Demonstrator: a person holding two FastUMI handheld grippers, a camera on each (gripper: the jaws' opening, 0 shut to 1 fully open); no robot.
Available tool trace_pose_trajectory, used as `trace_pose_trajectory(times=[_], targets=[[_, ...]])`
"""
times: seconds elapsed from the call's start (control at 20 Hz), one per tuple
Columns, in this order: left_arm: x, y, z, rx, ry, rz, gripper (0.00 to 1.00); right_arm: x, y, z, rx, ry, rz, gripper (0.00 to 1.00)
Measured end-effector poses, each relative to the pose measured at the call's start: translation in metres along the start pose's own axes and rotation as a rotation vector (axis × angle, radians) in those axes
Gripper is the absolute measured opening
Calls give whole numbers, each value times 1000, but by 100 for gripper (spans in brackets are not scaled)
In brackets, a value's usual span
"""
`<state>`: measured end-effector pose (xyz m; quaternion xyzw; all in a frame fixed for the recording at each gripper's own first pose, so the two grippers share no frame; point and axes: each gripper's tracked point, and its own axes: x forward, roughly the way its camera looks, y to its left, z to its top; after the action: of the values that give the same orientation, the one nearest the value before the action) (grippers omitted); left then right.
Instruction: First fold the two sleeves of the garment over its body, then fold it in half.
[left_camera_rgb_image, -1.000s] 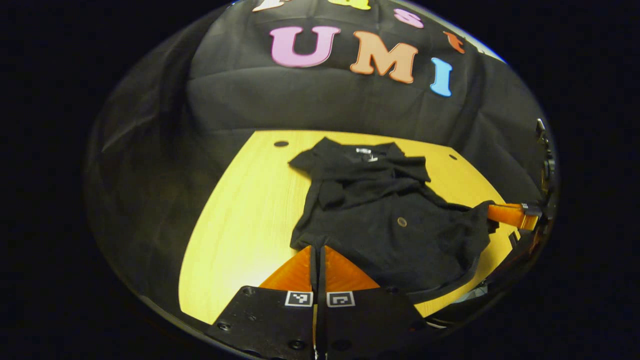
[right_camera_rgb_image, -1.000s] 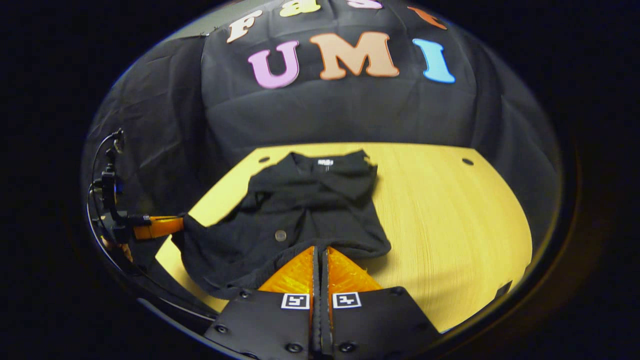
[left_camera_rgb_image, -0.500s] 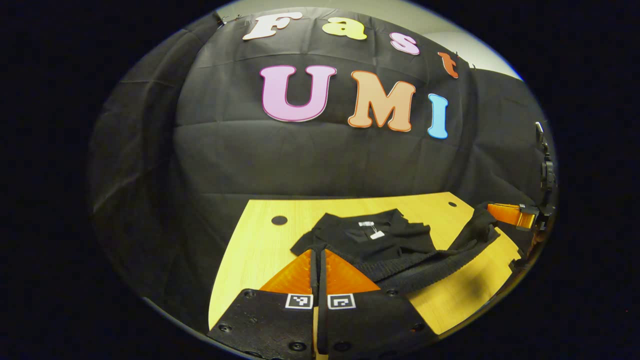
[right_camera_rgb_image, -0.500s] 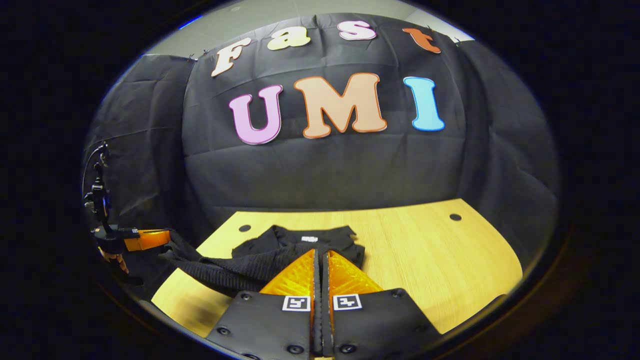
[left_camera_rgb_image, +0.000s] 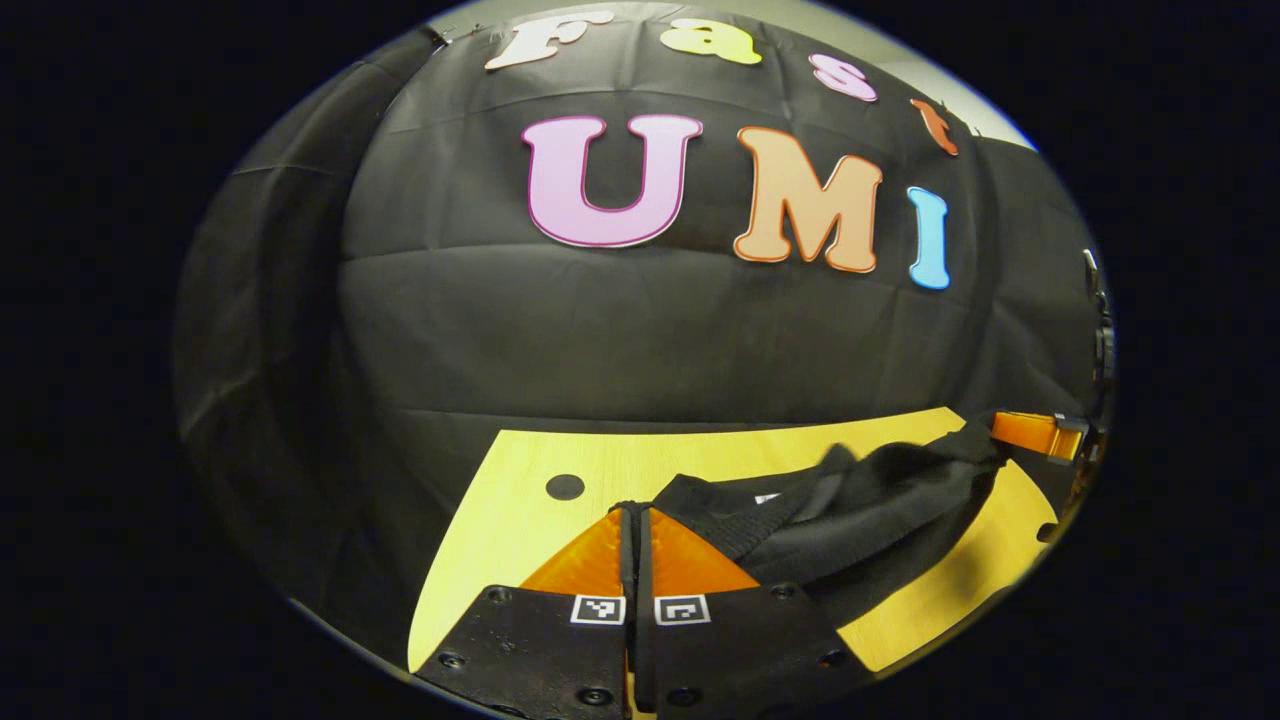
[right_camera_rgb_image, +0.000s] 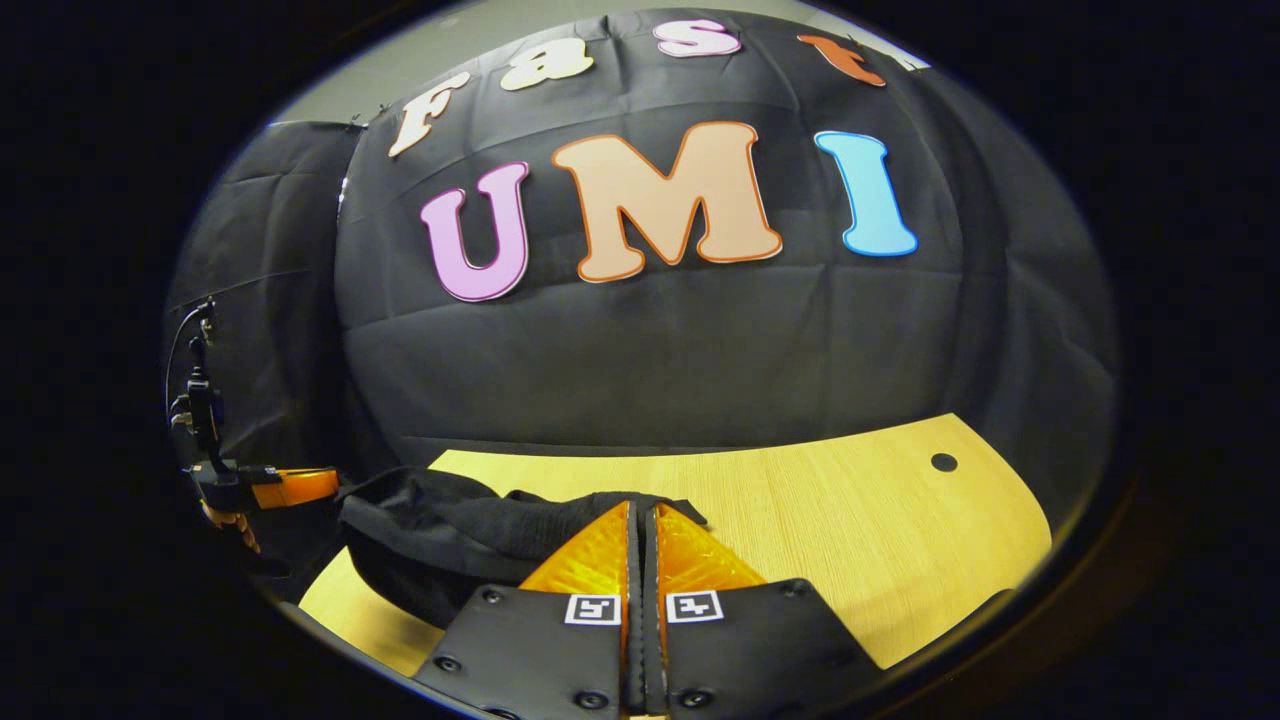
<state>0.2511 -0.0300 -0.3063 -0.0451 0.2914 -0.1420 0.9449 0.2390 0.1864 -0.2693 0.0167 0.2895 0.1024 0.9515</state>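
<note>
The black garment lies on the wooden table, its near hem lifted and carried over toward the collar end. My left gripper is shut on one corner of that hem. In the right gripper view the garment hangs in a fold between both grippers, and my right gripper is shut on the other hem corner. The right gripper also shows at the far right edge of the left gripper view, and the left gripper at the left of the right gripper view. The sleeves are hidden under the raised cloth.
The table has a round cable hole at its back right and another hole at back left. The black booth wall stands close behind the table's far edge.
Both grippers have lifted the hem and carried it forward over the garment toward the collar. The body, spread flat a second ago, is now doubled under the raised cloth.
</note>
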Motion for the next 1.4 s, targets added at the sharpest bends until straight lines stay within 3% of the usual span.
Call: trace_pose_trajectory(times=[0.3, 0.65, 0.8, 0.9, 0.95, 1.0, 1.05, 1.1, 1.4], targets=[[64, -13, -3, 30, 31, 14, 0, 60, -18, -1, 9, 47, 1, 2], [108, -14, -15, 102, 62, 32, 0, 115, -30, -10, 23, 103, 1, 2], [121, -7, -11, 77, 16, 83, 0, 122, -37, -11, 20, 106, -22, 7], [134, -5, 5, 32, -64, 113, 63, 119, -54, -3, -6, 57, -99, 66], [115, -5, 13, 25, -93, 123, 95, 117, -59, 3, -18, 21, -116, 95], [111, -6, 18, 31, -110, 125, 89, 115, -61, 10, -24, 0, -121, 98], [111, -8, 19, 46, -116, 126, 94, 113, -59, 12, -29, -13, -126, 98], [111, -9, 21, 60, -116, 122, 92, 111, -60, 14, -34, -21, -131, 95], [101, -9, 31, 57, -127, 134, 92, 106, -62, 18, -49, -23, -133, 98]])
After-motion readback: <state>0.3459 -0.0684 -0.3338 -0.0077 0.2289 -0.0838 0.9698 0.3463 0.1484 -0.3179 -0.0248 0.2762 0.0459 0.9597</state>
